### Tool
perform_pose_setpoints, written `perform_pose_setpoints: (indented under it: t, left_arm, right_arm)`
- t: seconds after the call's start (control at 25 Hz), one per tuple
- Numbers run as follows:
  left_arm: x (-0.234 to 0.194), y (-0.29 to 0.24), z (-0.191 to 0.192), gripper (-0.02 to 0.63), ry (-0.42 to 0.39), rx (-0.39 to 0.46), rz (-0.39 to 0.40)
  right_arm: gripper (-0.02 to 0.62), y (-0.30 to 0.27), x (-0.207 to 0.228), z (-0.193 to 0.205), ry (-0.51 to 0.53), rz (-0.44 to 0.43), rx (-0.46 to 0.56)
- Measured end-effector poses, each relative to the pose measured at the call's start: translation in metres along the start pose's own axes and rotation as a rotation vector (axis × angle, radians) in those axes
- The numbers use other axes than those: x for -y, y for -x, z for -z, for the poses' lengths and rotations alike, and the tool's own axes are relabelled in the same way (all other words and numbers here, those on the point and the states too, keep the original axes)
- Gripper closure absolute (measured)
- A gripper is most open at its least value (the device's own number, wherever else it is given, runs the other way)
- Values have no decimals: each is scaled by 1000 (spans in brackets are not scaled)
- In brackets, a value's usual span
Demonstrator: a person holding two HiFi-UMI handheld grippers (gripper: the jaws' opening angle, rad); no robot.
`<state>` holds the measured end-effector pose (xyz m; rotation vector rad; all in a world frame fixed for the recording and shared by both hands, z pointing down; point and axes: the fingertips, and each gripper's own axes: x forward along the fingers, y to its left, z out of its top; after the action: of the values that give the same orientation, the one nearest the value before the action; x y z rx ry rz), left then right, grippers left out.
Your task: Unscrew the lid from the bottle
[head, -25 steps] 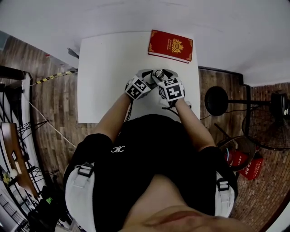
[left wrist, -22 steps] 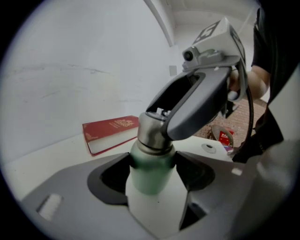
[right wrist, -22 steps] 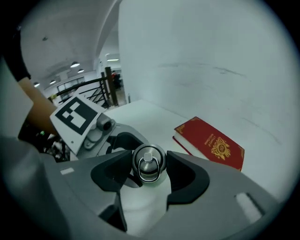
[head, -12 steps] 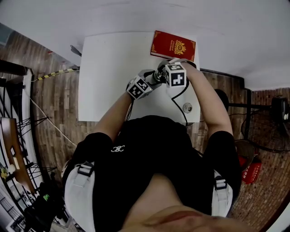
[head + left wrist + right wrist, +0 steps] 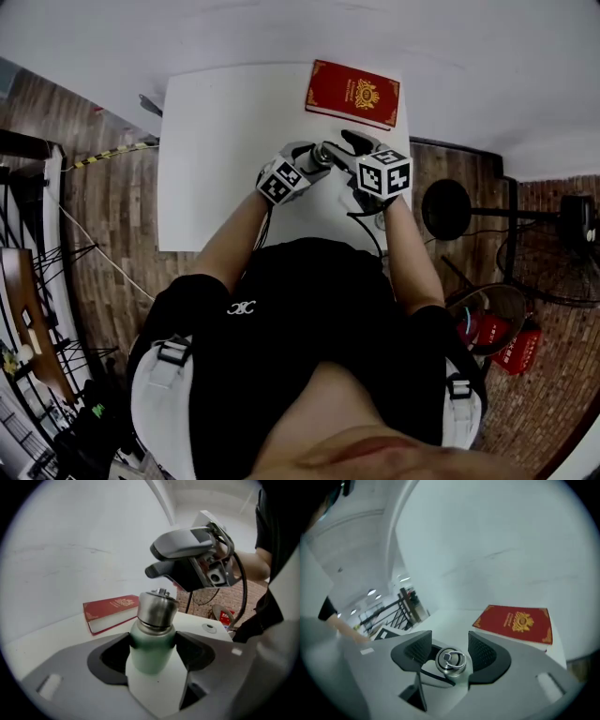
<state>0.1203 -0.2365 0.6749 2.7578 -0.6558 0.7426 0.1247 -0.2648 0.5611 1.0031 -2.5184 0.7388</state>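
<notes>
The left gripper point(image 5: 307, 161) is clamped on the green body of the bottle point(image 5: 151, 646), holding it upright between its jaws, with the steel lid point(image 5: 157, 609) sitting on the neck just above the pads. The right gripper point(image 5: 345, 152) hangs just above that lid with its jaws spread wide, touching nothing and holding nothing. A red book point(image 5: 112, 612) lies on the white table point(image 5: 225, 141) beyond the tips of both grippers.
</notes>
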Motion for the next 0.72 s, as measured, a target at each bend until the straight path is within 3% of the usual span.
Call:
perform_pose_setpoints:
  t: [0.12,0.28,0.56,0.72]
  left_arm:
    - [-1,0,0,245,-2,-1,-3]
    - [1,0,1,245,1,-3,-3]
    - [0,1,1,245,2,-1,-2]
    - [0,0,0,245,1,1,-5]
  right_arm:
    - [359,1,9,17,-195,136,74]
    - [345,-5,11,41,-224,242,58]
    - [341,-22,5,48,-155,266,-46]
    - [341,-26,5,51,0,225,-183]
